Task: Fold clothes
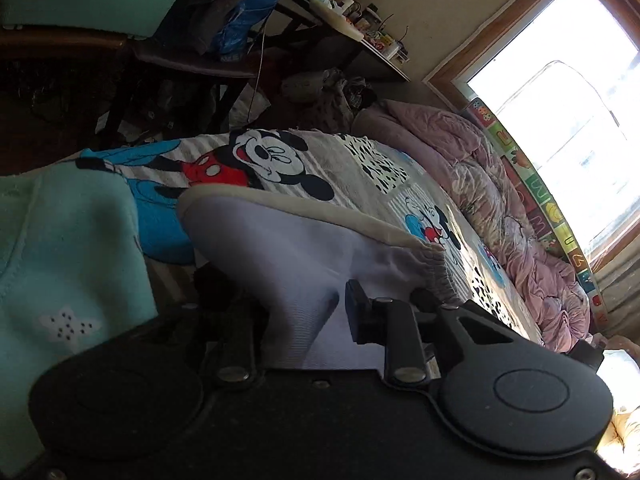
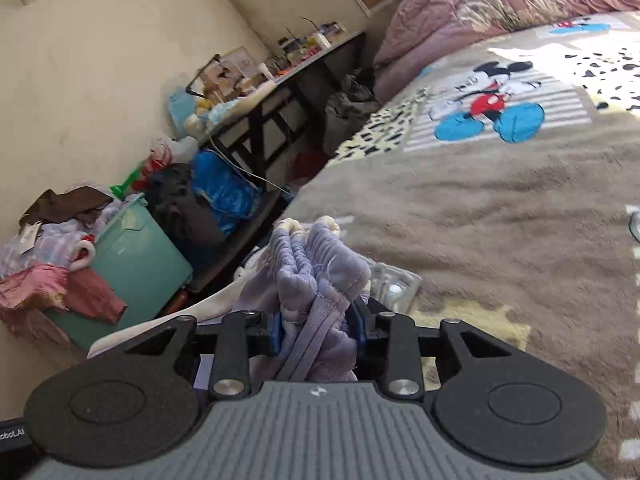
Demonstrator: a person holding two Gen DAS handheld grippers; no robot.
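A lavender fleece garment [image 1: 280,248] with a grey trim and gathered cuff hangs taut in front of my left gripper [image 1: 296,312], which is shut on its fabric. In the right wrist view the same lavender garment [image 2: 316,276] is bunched, with its ribbed cuffs pointing up. My right gripper [image 2: 318,330] is shut on that bunch, held above the edge of the bed. A mint-green garment [image 1: 60,248] with a white star lies at the left in the left wrist view.
The bed is covered by a Mickey Mouse blanket [image 2: 500,184], with a pink quilt [image 1: 500,200] along the window side. Beside the bed stand a green bin [image 2: 136,264] full of clothes, a blue bag [image 2: 224,192] and a cluttered dark table [image 2: 288,76].
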